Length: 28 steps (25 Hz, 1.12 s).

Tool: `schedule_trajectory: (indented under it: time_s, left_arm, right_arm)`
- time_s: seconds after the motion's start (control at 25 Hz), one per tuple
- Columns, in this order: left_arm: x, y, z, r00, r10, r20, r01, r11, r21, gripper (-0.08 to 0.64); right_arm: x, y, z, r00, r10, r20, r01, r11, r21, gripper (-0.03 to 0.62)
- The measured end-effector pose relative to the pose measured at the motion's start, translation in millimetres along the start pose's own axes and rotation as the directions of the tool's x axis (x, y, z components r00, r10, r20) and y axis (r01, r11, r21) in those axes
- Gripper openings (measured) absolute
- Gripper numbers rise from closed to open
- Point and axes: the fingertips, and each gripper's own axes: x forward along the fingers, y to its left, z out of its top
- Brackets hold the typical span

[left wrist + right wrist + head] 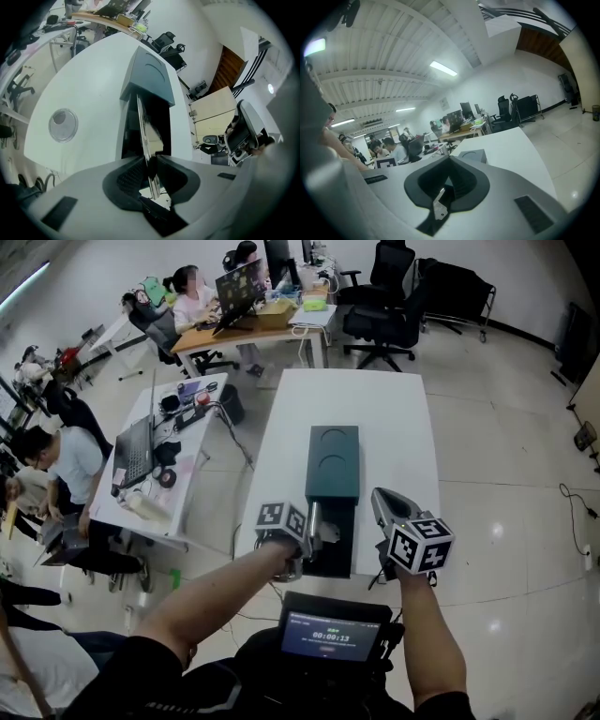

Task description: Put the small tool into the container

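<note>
A dark green container [334, 460] lies along the white table [375, 409], its lid slid back so the near end [330, 545] gapes dark. My left gripper [317, 538] hangs over that opening, shut on the small tool [312, 519], a thin flat metal blade. In the left gripper view the tool [145, 131] stands on edge between the pads of the left gripper [151, 160] and points at the container's open end [160, 124]. My right gripper [379, 496] is lifted right of the box, shut and empty. In its own view the right gripper [450, 158] aims above the container [472, 155].
A round clear disc [62, 125] is set in the table left of the container. A cluttered desk [159, 451] with seated people stands to the left, another desk [253, 324] and office chairs [384, 315] behind. A small screen [328, 634] sits at my chest.
</note>
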Motion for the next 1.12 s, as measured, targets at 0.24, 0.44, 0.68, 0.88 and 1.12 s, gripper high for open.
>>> schedule_trajectory:
  time_s: [0.24,0.44,0.68,0.88,1.12]
  left_arm:
    - [0,1,7,0.999,-0.032,0.001,0.032,0.998,-0.057,0.114]
    - [-1,-6,15,1.000,0.009,0.012,-0.009,1.000,0.007,0.114]
    - [-11,3,24,0.999,0.040,0.038,-0.040,0.999,-0.002,0.114]
    - [-17,0,30,0.999,0.018,0.051,-0.016,0.999,-0.035,0.114]
    - [-23,2,29,0.997,-0.001,0.072,0.008,0.996,-0.090,0.114]
  right_arm:
    - [1,-3,0,1.000,0.004,0.004,-0.004,1.000,0.004,0.011]
    - [0,-7,1,1.000,0.009,-0.009,-0.009,1.000,0.000,0.009]
    - [4,-2,5,1.000,0.014,0.008,-0.014,1.000,-0.001,0.009]
    - [7,-2,2,1.000,0.022,0.003,-0.022,1.000,0.005,0.011]
    - [7,-3,4,1.000,0.029,0.005,-0.029,1.000,0.006,0.010]
